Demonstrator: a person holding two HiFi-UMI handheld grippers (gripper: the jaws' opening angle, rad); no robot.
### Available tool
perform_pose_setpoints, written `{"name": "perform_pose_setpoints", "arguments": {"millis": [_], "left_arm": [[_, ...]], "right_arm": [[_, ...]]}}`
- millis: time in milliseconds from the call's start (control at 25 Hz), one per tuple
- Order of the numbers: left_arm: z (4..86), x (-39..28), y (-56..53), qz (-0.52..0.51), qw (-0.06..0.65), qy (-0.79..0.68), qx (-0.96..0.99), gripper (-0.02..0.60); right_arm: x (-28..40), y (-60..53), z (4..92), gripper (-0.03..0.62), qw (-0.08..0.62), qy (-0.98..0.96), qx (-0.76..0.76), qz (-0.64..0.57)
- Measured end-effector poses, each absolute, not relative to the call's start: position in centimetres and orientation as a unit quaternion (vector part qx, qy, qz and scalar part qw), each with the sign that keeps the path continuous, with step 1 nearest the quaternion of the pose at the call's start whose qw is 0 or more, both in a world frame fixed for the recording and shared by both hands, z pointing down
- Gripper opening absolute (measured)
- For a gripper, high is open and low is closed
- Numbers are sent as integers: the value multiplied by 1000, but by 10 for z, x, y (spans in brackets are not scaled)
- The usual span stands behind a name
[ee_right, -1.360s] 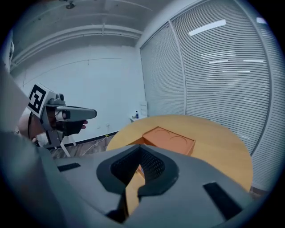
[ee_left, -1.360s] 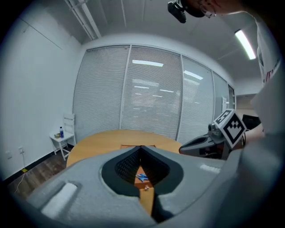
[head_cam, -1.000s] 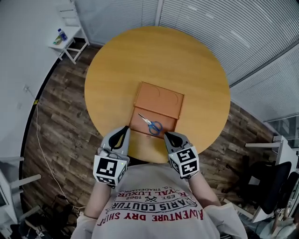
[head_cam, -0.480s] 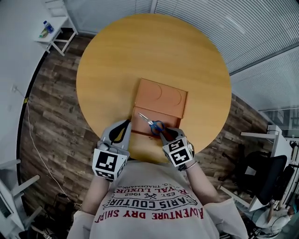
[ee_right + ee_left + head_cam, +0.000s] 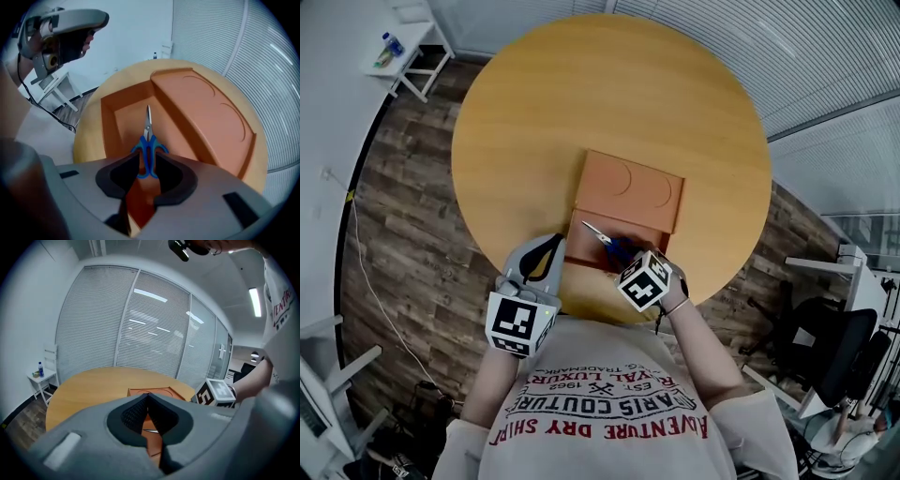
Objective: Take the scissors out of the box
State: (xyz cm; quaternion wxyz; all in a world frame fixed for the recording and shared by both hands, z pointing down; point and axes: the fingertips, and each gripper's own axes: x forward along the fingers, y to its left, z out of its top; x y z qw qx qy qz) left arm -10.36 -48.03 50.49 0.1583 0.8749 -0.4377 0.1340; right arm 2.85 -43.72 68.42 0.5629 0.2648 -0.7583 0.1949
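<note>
The scissors [image 5: 148, 143] lie in the box [image 5: 124, 119], not yet gripped; the right gripper [image 5: 147, 164] straddles their blue handles with jaws opening, and the left gripper [image 5: 148, 398] waits beside the box, pressed together and empty.

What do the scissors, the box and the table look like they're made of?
Scissors: smooth blue handles, likely plastic; thin pale blades that catch the light, likely metal.
Box: orange and matte, with moulded curved ridges on its raised part; probably plastic or pressed pulp, cannot tell which.
Table: round top with a light wood look and an even satin finish; likely laminate or veneer.
</note>
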Motion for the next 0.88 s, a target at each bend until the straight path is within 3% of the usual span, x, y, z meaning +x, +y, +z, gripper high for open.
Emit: {"name": "perform_pose_setpoints", "arguments": {"millis": [880], "left_arm": [[507, -110, -478, 145, 162, -446, 868, 9]], "right_arm": [[28, -442, 699, 92, 576, -755, 253, 182]]}}
